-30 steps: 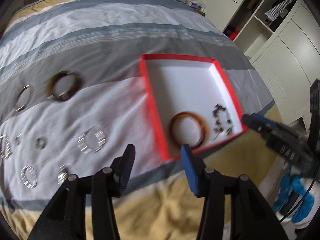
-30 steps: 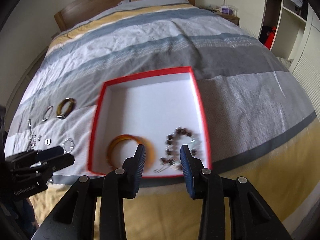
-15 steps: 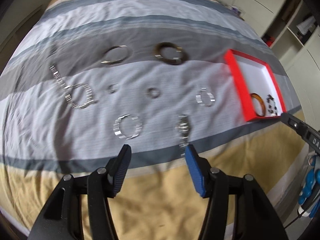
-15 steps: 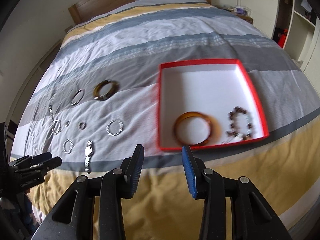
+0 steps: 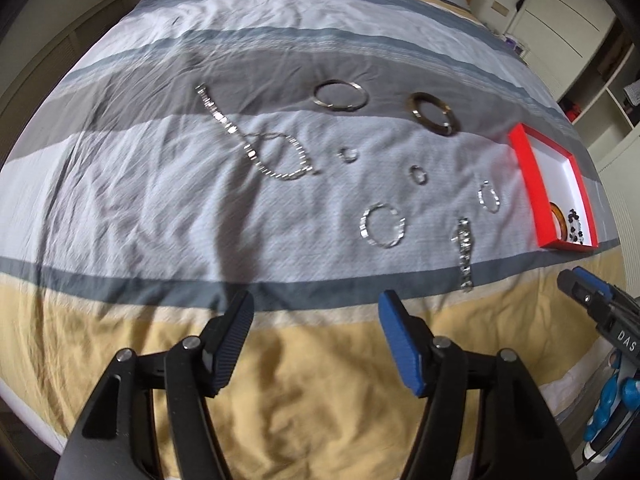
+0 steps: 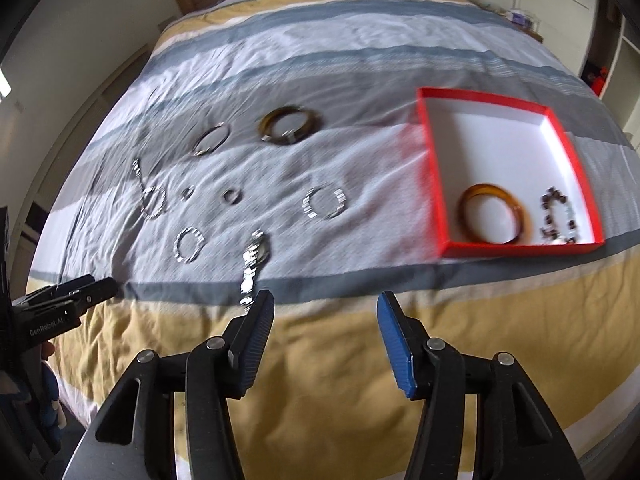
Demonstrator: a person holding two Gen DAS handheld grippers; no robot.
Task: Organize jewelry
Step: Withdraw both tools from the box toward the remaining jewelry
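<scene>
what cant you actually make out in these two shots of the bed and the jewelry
- Amber bangle and bead bracelet, left wrist view: largely hidden behind the red box wall.
- Two small rings, right wrist view: too small and blurred to tell their design.
- Watch, right wrist view: motion blur hides its face; the strap end nears the right tongs.
- Left tongs, right wrist view: cut off by the frame edge.

Bangle in box, on bed
</scene>
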